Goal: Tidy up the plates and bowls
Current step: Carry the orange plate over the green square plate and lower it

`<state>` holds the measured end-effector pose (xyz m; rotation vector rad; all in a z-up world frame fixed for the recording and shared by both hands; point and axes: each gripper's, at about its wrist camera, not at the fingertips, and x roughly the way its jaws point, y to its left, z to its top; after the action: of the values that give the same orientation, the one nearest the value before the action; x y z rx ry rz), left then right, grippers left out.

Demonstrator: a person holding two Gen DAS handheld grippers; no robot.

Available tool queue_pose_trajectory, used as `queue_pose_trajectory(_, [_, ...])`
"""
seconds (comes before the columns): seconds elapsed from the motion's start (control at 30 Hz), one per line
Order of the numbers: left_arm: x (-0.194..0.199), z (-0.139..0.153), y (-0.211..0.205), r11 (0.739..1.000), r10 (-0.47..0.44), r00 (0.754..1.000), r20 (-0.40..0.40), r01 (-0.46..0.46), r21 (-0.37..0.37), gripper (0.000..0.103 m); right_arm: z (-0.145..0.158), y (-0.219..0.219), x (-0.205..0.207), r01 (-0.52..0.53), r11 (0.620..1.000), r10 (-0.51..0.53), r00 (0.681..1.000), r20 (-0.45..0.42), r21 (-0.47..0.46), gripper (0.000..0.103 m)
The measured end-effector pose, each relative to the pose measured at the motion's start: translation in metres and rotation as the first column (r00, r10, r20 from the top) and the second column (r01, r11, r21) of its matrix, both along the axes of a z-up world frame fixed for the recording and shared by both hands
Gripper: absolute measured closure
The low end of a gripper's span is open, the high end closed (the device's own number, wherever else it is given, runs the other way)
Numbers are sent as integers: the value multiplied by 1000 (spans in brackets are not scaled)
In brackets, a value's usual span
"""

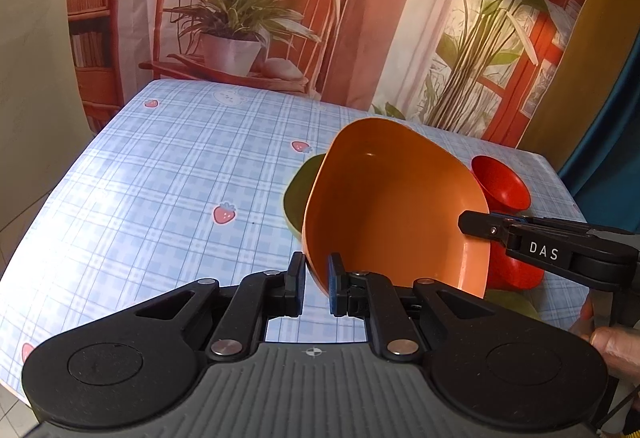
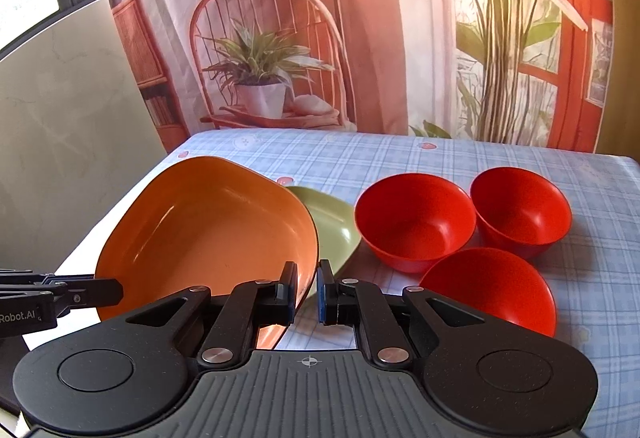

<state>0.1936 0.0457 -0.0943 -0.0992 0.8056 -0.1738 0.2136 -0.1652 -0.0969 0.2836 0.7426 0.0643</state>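
Note:
An orange plate (image 1: 396, 205) is held tilted above the table by both grippers. My left gripper (image 1: 316, 284) is shut on its near rim. My right gripper (image 2: 307, 292) is shut on its right rim (image 2: 208, 226); it also shows at the right of the left wrist view (image 1: 480, 228). A green plate (image 2: 332, 226) lies on the table partly under the orange plate. Three red bowls (image 2: 416, 222) (image 2: 520, 211) (image 2: 492, 288) stand upright, close together, right of the plates.
The table has a blue checked cloth with strawberries (image 1: 160, 189). A printed backdrop curtain (image 2: 360, 37) hangs behind the far edge. The table's left edge (image 2: 132, 193) is near the orange plate.

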Motion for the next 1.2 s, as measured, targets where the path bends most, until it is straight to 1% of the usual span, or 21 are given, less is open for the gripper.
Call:
queue_pose_trajectory(0.1, [17, 7, -2, 1000, -18, 1000, 0, 18, 7, 91, 5, -8, 13, 1, 1000, -1, 1000, 4, 12, 94])
queue_pose_trajectory(0.23, [38, 11, -2, 1000, -28, 1000, -7, 28, -10, 91, 5, -18, 30, 25, 999, -25, 1000, -3, 42, 94])
queue_pose_trajectory(0.4, [53, 1, 0, 999, -37, 999, -37, 38, 22, 91, -7, -23, 42, 58, 994, -56, 998, -23, 94, 94])
queue_pose_trajectory(0.5, [60, -8, 5, 999, -35, 997, -66, 37, 21, 91, -16, -19, 47, 63, 992, -59, 997, -41, 106, 94])
queue_pose_trajectory(0.6, [65, -14, 8, 999, -37, 996, -82, 38, 11, 91, -24, -16, 53, 64, 993, -59, 997, -59, 98, 94])
queue_pose_trajectory(0.83, [76, -23, 6, 999, -47, 994, -100, 49, 19, 91, -40, -12, 66, 67, 996, -60, 992, -111, 61, 94])
queue_pose_trajectory(1.0, [89, -26, 4, 998, -59, 994, -94, 61, 24, 91, -47, -11, 77, 78, 997, -73, 988, -135, 30, 94])
queue_pose_trajectory(1.2, [102, -33, 3, 996, -70, 991, -111, 75, 39, 91, -55, -12, 89, 88, 996, -84, 982, -170, 13, 94])
